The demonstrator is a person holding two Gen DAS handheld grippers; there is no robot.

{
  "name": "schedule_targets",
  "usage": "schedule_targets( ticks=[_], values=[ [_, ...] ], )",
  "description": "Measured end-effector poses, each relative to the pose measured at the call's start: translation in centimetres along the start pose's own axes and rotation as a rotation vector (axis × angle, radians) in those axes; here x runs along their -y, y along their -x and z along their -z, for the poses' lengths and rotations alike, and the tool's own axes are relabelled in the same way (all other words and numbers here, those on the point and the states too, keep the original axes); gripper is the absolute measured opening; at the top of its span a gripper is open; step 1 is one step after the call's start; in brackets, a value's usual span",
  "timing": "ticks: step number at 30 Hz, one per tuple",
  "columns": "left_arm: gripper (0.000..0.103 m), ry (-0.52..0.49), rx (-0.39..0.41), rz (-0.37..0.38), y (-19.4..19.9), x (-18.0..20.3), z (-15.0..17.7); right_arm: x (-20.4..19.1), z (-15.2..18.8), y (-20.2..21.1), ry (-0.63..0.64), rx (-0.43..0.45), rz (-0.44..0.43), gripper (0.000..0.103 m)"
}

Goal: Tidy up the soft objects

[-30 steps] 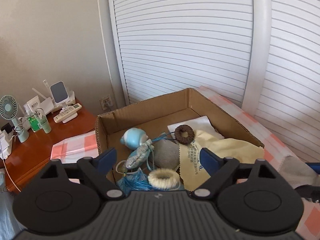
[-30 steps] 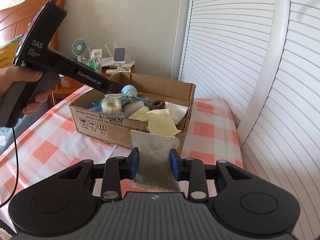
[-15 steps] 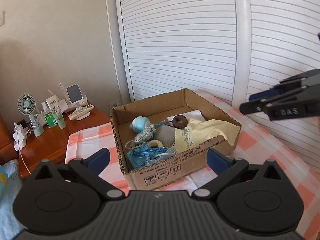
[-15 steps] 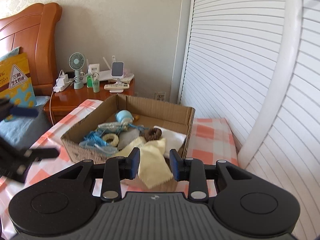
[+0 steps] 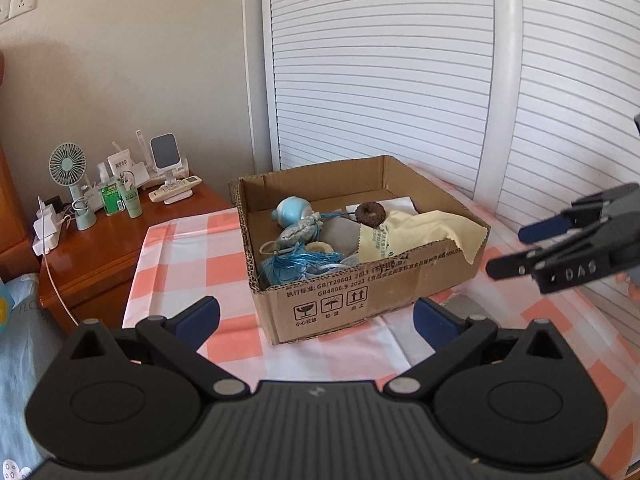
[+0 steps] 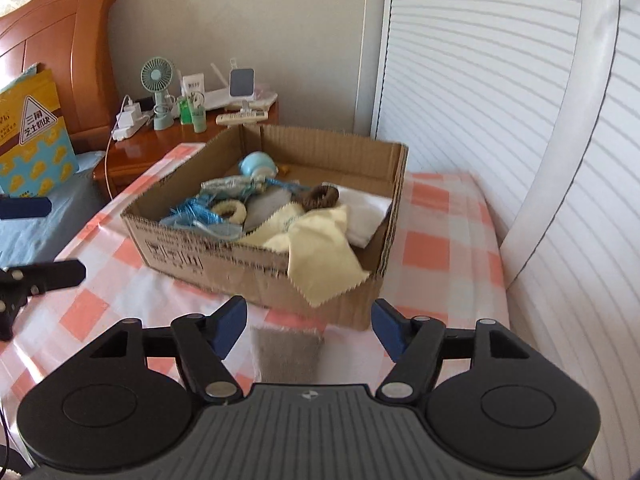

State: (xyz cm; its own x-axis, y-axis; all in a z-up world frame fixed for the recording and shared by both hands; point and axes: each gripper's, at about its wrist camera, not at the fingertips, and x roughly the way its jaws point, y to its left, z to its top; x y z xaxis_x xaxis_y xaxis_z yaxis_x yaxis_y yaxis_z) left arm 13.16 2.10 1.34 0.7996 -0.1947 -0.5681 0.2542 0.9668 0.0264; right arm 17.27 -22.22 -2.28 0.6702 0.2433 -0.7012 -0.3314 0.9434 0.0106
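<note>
A cardboard box (image 5: 352,300) (image 6: 224,264) stands on the checked tablecloth and holds soft things: a yellow cloth (image 5: 424,232) (image 6: 320,256) draped over its rim, a blue tassel (image 5: 296,264), a cream ring (image 6: 229,212), a brown ring (image 5: 370,213), a light blue round toy (image 5: 290,211) and a white cloth (image 6: 368,212). A grey cloth (image 6: 288,354) lies flat on the table before the box, between my right gripper's fingers. My right gripper (image 6: 308,330) (image 5: 516,252) is open and empty. My left gripper (image 5: 316,322) is open and empty, in front of the box.
A wooden nightstand (image 5: 100,248) at the left carries a small fan (image 5: 72,184), bottles, a remote and chargers. White slatted doors (image 5: 380,72) stand behind the box. A wooden headboard (image 6: 60,52) and a yellow bag (image 6: 32,136) are at far left.
My right gripper has let go of the grey cloth, opened wide and drawn back. My left gripper has pulled back from over the box to in front of it.
</note>
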Motion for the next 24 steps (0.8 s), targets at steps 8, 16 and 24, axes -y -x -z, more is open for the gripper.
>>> schedule_targets(
  ticks=[8, 16, 24],
  values=[
    [0.102, 0.004, 0.005, -0.005, 0.1, 0.1, 0.4, -0.7, 3.8, -5.2, -0.091, -0.092, -0.019, 0.073],
    [0.102, 0.008, -0.003, -0.024, 0.1, -0.1, 0.7, -2.6, 4.2, -6.1, 0.003, -0.1, 0.044, 0.046],
    [0.102, 0.018, 0.009, -0.031, 0.1, -0.2, 0.8, -3.4, 3.5, -3.5, 0.054, -0.07, 0.029, 0.029]
  ],
)
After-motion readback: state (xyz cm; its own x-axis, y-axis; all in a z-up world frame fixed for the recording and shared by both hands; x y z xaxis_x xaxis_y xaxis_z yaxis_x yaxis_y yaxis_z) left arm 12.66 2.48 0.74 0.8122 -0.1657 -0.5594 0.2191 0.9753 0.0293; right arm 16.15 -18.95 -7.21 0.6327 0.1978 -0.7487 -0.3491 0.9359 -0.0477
